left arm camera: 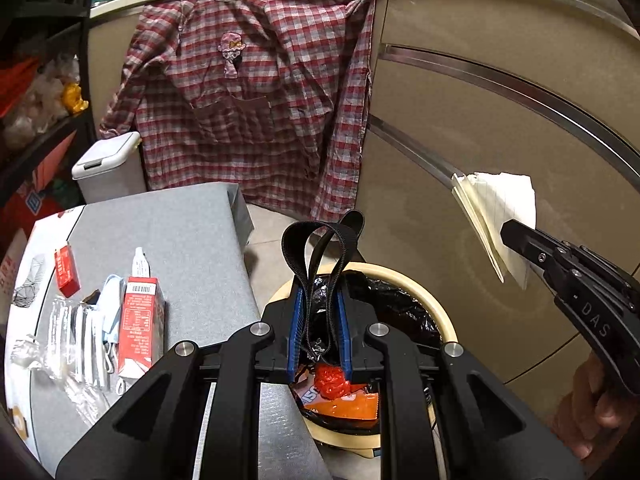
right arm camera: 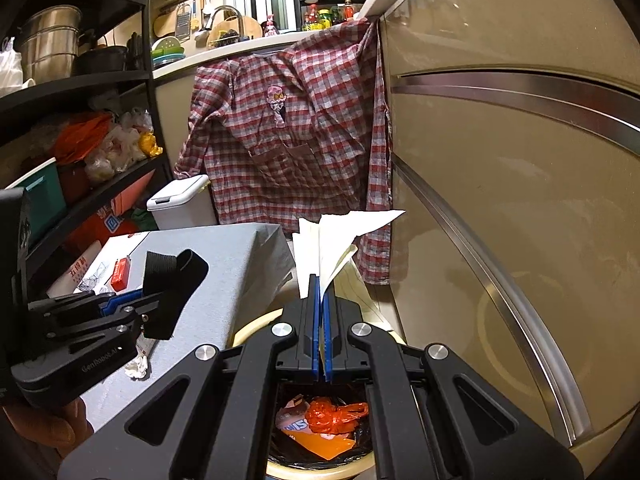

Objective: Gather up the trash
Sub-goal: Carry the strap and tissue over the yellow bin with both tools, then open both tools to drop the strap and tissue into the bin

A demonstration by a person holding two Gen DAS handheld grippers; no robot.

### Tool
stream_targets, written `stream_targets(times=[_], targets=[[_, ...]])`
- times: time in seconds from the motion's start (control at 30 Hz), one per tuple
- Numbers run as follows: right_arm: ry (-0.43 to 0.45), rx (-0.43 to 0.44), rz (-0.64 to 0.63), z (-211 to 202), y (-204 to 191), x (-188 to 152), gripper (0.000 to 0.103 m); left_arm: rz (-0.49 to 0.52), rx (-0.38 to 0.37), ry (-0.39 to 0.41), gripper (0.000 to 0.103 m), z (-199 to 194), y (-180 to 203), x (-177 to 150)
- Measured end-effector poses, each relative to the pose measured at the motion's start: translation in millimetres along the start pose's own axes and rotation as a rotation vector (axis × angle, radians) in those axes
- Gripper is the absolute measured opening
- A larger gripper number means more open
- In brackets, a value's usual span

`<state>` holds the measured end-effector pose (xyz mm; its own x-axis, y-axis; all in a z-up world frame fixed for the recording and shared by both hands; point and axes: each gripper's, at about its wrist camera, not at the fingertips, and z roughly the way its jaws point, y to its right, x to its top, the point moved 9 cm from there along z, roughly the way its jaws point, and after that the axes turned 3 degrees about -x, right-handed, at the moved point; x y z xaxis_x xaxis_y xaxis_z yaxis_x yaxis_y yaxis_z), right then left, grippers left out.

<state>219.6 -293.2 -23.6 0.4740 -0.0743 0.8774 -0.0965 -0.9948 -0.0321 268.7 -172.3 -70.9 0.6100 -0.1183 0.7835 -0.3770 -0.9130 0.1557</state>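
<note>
My left gripper (left arm camera: 319,300) is shut on a black strap (left arm camera: 322,248) and holds it above the cream trash bin (left arm camera: 444,316), which has a black liner with orange and red trash (left arm camera: 332,384) inside. My right gripper (right arm camera: 321,292) is shut on folded white paper (right arm camera: 336,240) above the same bin (right arm camera: 248,330); it also shows in the left wrist view (left arm camera: 520,236) with the paper (left arm camera: 500,208). On the grey table (left arm camera: 192,240) lie a red carton (left arm camera: 140,324), a small red box (left arm camera: 66,268), a face mask (left arm camera: 110,312), a white tube (left arm camera: 141,264) and clear plastic wrap (left arm camera: 60,336).
A plaid shirt (left arm camera: 248,112) hangs from the counter edge behind the table. A white lidded bin (left arm camera: 108,164) stands on the floor at the left. Beige cabinet drawers (left arm camera: 480,128) fill the right. A black shelf rack (right arm camera: 80,140) with bags and pots stands at the left.
</note>
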Motion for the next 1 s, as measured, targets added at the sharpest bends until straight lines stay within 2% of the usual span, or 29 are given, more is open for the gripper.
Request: stream_targets(times=[0.5,0.57,0.67,1.0], targets=[[-0.02,0.001,-0.001,4,2,-5,0.006,0.007,-0.017,-0.011,0.016,7,6,0],[-0.022,-0.002,0.007,5,3,-6,0.009,0.006,-0.032,-0.02,0.028,8,8,-1],[-0.026,-0.008,0.028,5,7,-6,0.031,0.007,-0.034,-0.016,0.044,7,10,-1],[-0.026,-0.005,0.036,4,10,-6,0.033,-0.005,-0.034,-0.012,0.044,5,7,1]])
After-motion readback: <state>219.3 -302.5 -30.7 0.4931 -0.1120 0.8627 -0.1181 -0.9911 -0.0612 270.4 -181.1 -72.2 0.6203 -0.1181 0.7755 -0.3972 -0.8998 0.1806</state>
